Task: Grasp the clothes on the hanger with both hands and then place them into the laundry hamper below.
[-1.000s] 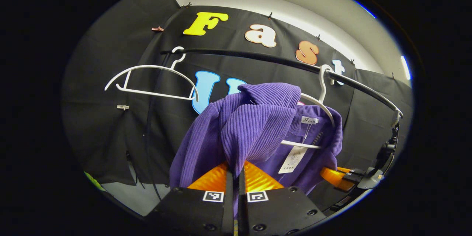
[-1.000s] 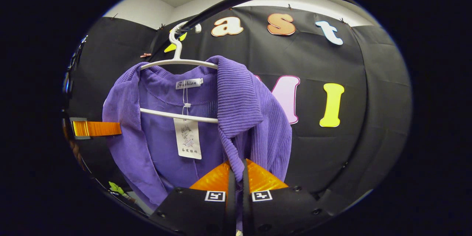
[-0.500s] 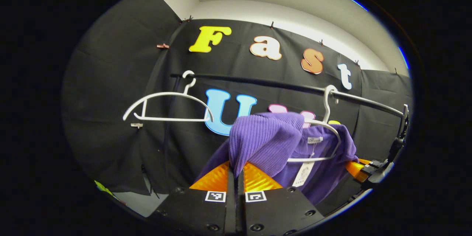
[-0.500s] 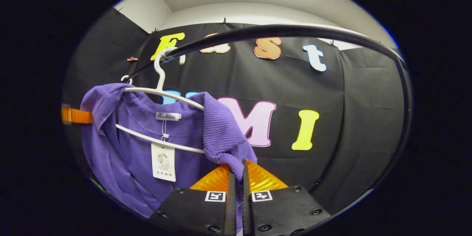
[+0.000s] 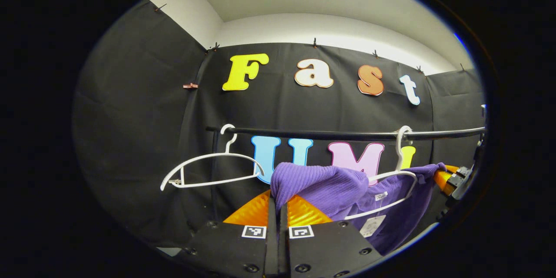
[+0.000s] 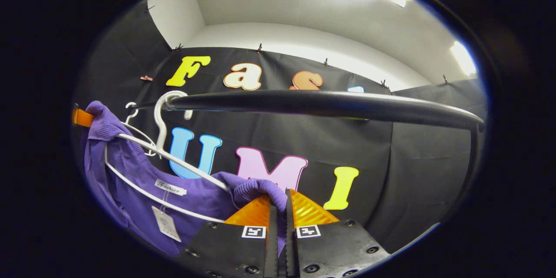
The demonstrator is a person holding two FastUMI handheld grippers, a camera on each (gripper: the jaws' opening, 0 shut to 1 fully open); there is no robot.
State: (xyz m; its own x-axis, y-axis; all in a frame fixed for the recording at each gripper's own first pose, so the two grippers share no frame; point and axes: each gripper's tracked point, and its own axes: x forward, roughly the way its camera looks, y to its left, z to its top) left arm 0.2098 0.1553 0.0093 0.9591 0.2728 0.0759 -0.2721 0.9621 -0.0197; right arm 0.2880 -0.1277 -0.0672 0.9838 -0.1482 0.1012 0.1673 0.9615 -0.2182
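A purple ribbed garment point(image 5: 323, 184) hangs on a white hanger point(image 5: 393, 177) hooked over the black rail point(image 5: 347, 134). In the left gripper view my left gripper point(image 5: 278, 200) is shut on one shoulder of the garment, low in the middle. The right gripper view has my right gripper point(image 6: 278, 202) shut on the other shoulder of the garment point(image 6: 130, 169), beside the end of the hanger point(image 6: 173, 160) and under the rail point(image 6: 325, 103). The cloth is stretched between the two grippers. The garment's lower part is hidden.
An empty white hanger point(image 5: 213, 169) hangs on the rail to the left of the garment. The rail's upright post point(image 6: 473, 156) stands at the right. Black cloth walls close in behind, with a white wall and ceiling above.
Both grippers have risen with the garment's shoulders still held. The rail and hangers sit lower in both views, and the cloth now stretches sideways across the tilted hanger.
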